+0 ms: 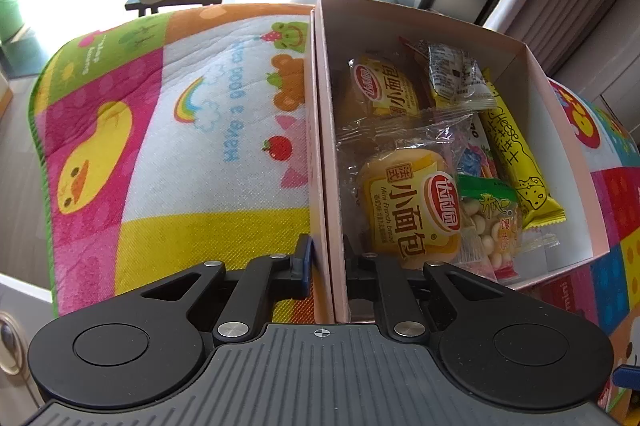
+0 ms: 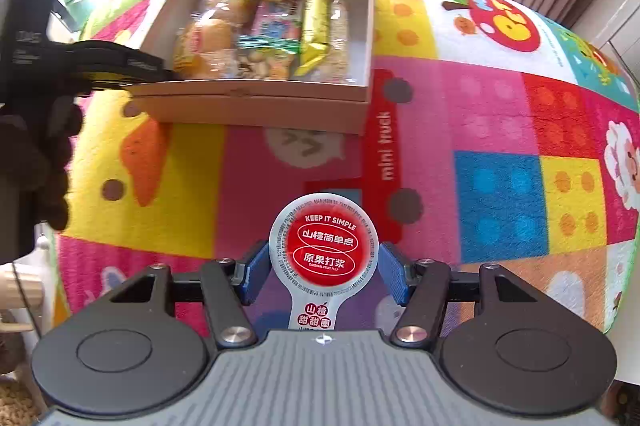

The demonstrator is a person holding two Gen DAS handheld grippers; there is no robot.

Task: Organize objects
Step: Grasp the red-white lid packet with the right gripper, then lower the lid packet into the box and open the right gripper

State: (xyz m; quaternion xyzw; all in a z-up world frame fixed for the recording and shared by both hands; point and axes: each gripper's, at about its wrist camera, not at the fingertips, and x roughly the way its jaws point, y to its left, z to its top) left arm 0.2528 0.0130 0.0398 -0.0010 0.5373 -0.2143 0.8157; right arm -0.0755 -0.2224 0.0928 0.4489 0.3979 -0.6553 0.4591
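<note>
Cup (image 2: 324, 254): light, stiff rim, foil lid fragile; right gripper (image 2: 320, 272) pinches its sides. Left gripper (image 1: 326, 266) clamps box (image 1: 320, 130) wall, near left.

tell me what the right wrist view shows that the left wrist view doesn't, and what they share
Only the right wrist view: the right gripper with its fingers on either side of a round red-lidded hawthorn snack cup, a gloved hand holding the left gripper's handle, and the mat's "mini truck" panel.

Only the left wrist view: readable packet labels such as the mini french bread, the mat's yellow duck, and the left gripper straddling the box wall.

Both: the open snack box on the colourful mat.
</note>
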